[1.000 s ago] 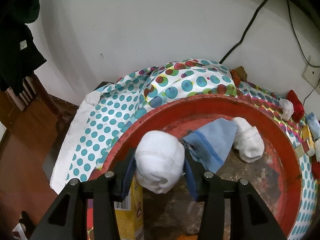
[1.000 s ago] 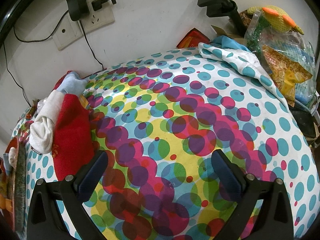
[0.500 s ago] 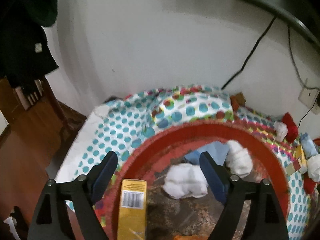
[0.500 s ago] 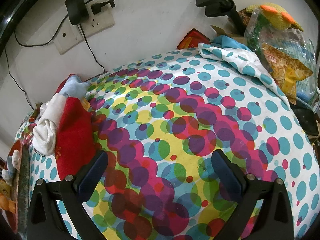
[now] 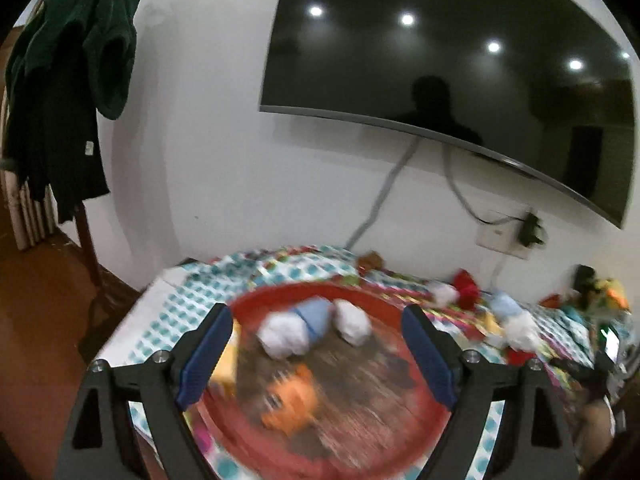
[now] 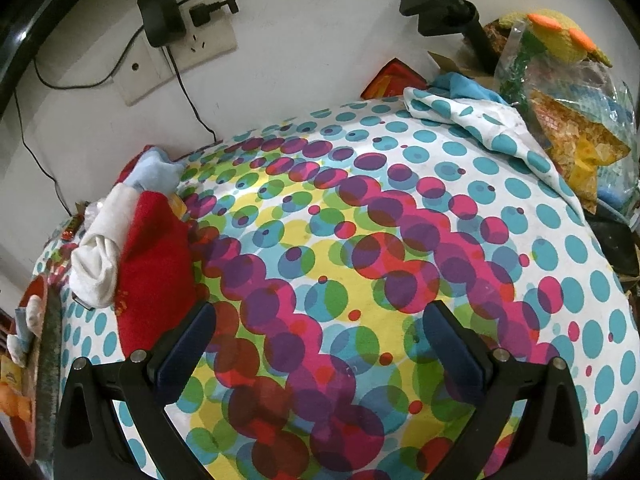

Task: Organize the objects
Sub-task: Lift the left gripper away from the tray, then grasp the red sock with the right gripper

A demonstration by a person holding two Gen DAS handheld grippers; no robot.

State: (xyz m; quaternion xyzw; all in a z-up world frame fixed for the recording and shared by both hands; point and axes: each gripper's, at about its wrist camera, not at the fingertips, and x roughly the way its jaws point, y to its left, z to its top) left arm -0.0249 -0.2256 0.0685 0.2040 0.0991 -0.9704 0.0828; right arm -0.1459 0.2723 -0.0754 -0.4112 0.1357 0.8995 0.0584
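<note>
In the red basin lie two white rolled socks, one light blue sock, one orange item and one yellow box. On the dotted cloth lie one red sock, one white sock and one light blue sock.

You see a round red plastic basin, white rolled socks, and a polka-dotted teal-magenta-yellow tablecloth.

Rolled socks in the basin, more socks on the tablecloth to its right
</note>
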